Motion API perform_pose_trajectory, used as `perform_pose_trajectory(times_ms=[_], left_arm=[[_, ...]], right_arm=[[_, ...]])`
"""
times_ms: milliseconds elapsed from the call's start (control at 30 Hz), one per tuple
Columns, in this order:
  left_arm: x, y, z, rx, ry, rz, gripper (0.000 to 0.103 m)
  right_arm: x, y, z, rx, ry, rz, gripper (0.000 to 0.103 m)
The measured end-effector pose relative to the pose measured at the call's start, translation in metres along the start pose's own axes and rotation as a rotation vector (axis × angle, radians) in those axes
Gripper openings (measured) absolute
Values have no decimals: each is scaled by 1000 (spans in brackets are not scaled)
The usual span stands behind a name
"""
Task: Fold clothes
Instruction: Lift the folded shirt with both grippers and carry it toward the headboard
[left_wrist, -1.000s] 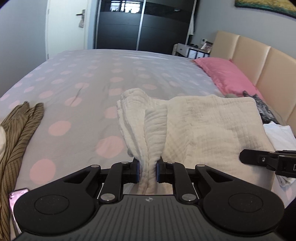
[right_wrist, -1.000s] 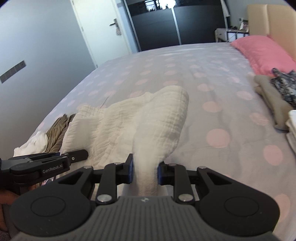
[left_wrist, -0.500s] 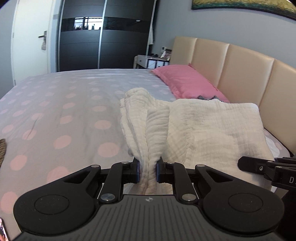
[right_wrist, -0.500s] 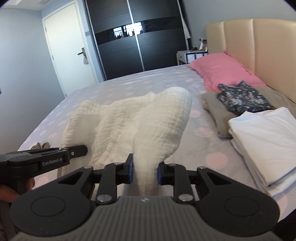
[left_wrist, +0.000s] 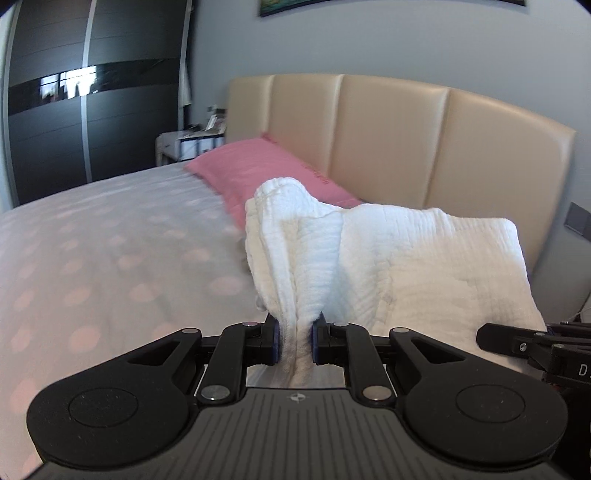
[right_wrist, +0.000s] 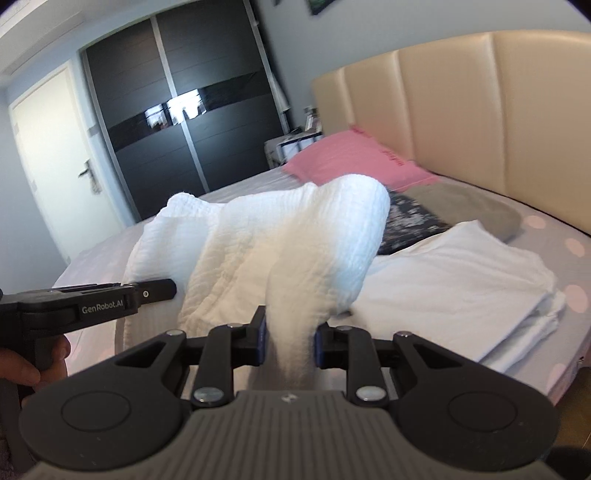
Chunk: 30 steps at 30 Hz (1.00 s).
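White muslin cloth lifted over bed | left gripper clamped on one bunched edge | right gripper clamped on another

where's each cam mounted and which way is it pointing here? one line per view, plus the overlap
Left wrist: on the left gripper, looking along its fingers over the white cloth toward the headboard; the right gripper's tip shows at right.
Right wrist: on the right gripper, facing the headboard and wardrobe over folded clothes; the left gripper and a hand show at left.
Shared: cloth, pink pillow, headboard, wardrobe, polka-dot bed.
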<state>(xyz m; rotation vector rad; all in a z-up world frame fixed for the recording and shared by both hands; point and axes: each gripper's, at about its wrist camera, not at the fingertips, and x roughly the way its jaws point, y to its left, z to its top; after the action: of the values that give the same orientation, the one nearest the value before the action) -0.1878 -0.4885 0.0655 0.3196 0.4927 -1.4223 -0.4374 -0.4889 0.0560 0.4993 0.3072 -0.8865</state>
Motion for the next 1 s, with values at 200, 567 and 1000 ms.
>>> perform_pose_trajectory(times_ms=[200, 567, 1000], left_arm=[[48, -52, 52, 144, -26, -92, 13], [144, -133, 104, 392, -5, -199, 13], [297, -178, 68, 500, 156, -310, 14]], right_arm=[[1, -63, 37, 133, -50, -78, 26], [28, -160, 81, 340, -59, -183, 26], [119, -259, 72, 386, 84, -359, 26]])
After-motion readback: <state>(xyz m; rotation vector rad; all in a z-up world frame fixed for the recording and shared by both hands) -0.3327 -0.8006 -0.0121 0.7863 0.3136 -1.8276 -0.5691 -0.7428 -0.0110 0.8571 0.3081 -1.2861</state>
